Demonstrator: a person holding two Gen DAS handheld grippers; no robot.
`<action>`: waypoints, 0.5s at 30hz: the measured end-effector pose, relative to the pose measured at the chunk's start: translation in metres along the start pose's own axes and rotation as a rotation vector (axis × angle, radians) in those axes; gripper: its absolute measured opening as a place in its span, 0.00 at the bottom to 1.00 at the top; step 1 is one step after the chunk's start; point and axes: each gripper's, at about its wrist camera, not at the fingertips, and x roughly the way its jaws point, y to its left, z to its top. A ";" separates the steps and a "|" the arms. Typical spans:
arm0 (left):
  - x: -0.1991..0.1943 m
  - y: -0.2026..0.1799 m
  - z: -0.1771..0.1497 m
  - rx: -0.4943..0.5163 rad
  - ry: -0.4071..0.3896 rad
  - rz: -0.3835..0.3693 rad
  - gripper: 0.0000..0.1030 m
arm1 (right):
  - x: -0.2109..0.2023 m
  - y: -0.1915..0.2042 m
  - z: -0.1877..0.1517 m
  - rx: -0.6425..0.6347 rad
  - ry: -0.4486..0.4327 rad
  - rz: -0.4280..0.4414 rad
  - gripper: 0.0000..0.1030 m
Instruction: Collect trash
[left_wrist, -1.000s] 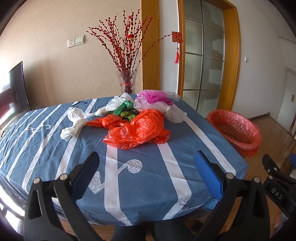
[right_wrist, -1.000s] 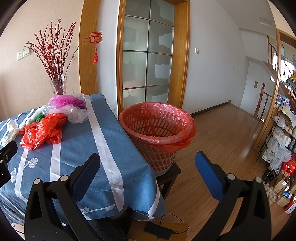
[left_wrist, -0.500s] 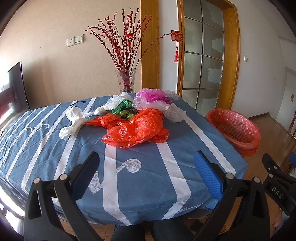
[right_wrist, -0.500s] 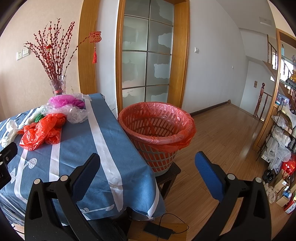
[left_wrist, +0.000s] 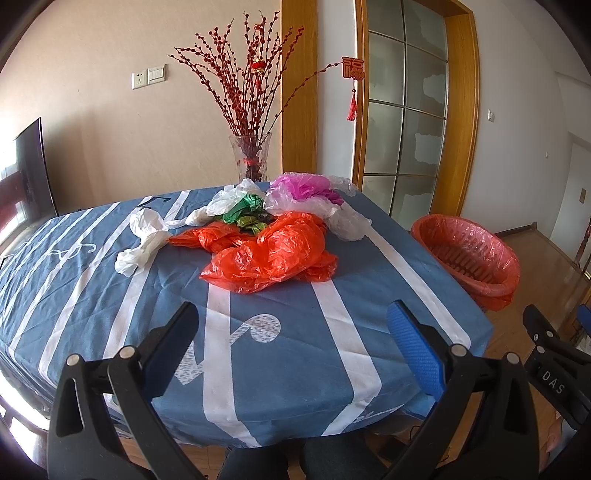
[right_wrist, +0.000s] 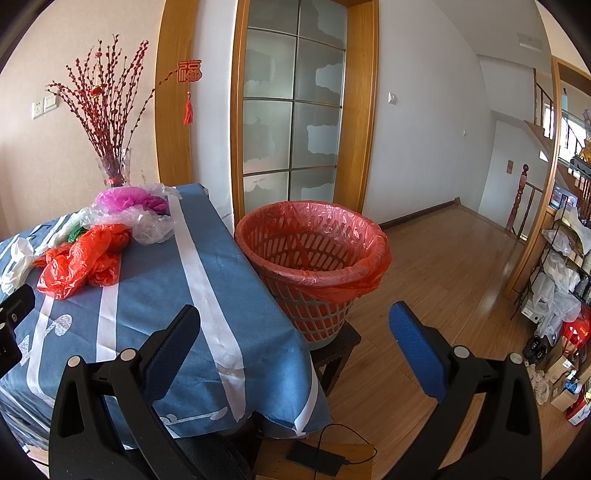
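Note:
A pile of crumpled plastic bags lies on the blue striped tablecloth (left_wrist: 258, 354): an orange bag (left_wrist: 273, 254) in front, a white bag (left_wrist: 142, 240) at left, a green bag (left_wrist: 245, 206) behind, and a pink and clear bag (left_wrist: 314, 192) at the back. The orange bag also shows in the right wrist view (right_wrist: 81, 258). A basket lined with a red bag (right_wrist: 314, 251) stands on a stool right of the table; it also shows in the left wrist view (left_wrist: 467, 254). My left gripper (left_wrist: 291, 325) is open and empty, short of the pile. My right gripper (right_wrist: 293, 325) is open and empty, facing the basket.
A glass vase with red branches (left_wrist: 251, 158) stands at the table's far edge. A dark chair (left_wrist: 29, 177) is at the left. Shelves with bags and boxes (right_wrist: 561, 280) line the right wall. A cable and black adapter (right_wrist: 317, 458) lie on a board below.
The left gripper has tipped slightly so the pile sits a little lower and nearer in view. The right gripper has barely shifted. Both stay open.

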 end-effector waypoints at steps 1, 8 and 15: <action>0.001 0.001 0.000 -0.002 0.004 0.000 0.96 | 0.000 0.000 -0.001 0.000 0.001 0.000 0.98; 0.011 0.014 0.001 -0.022 0.018 0.023 0.96 | 0.009 0.003 -0.001 0.005 0.031 0.026 0.98; 0.029 0.056 0.003 -0.099 0.045 0.103 0.96 | 0.020 0.034 0.021 -0.015 0.028 0.148 0.98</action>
